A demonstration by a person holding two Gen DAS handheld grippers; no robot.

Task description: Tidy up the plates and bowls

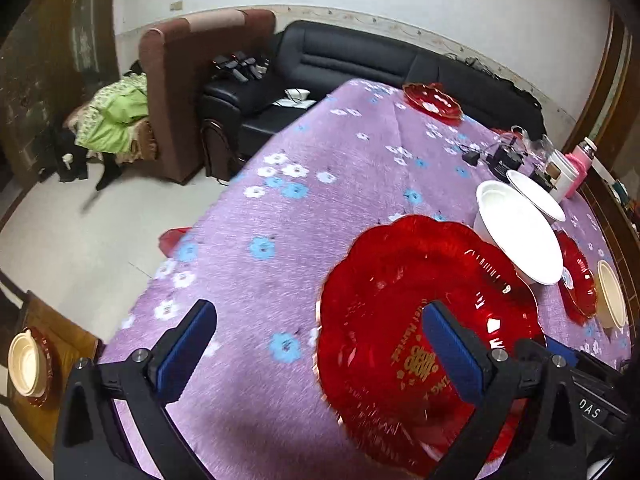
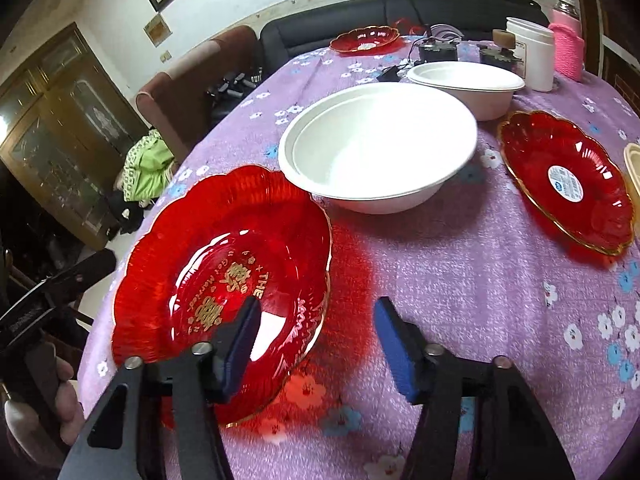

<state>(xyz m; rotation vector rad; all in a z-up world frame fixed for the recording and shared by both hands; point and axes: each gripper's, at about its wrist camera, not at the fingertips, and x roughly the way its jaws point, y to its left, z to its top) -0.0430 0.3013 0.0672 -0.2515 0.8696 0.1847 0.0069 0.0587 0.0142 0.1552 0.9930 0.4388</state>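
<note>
Left wrist view: my left gripper [image 1: 316, 344] stands wide open, nothing between its blue pads; left finger [image 1: 186, 350] over bare purple floral tablecloth [image 1: 280, 208]; right finger [image 1: 452, 354] in front of the red scalloped plate with gold lettering [image 1: 400, 300], contact not certain; a white bowl [image 1: 520, 232] just past that plate's far rim; second white bowl [image 1: 536, 194] behind it; another red plate [image 1: 578, 280] to the right, a cream bowl [image 1: 612, 300] at its edge; a further red plate [image 1: 432, 102] at the table's far end; stacked cream bowls on a red plate [image 1: 30, 362] on a wooden stand at lower left.

Right wrist view: my right gripper [image 2: 316, 344] about half open, gripping nothing; left finger [image 2: 240, 344] over the lettered red plate [image 2: 192, 240], right finger [image 2: 396, 352] over cloth beside it, the plate's near rim lying between them, pads not pressing; large white bowl [image 2: 380, 148] touching or just beside that plate's far rim; smaller white bowl [image 2: 468, 84] beyond; labelled red plate [image 2: 568, 184] apart at right.
</note>
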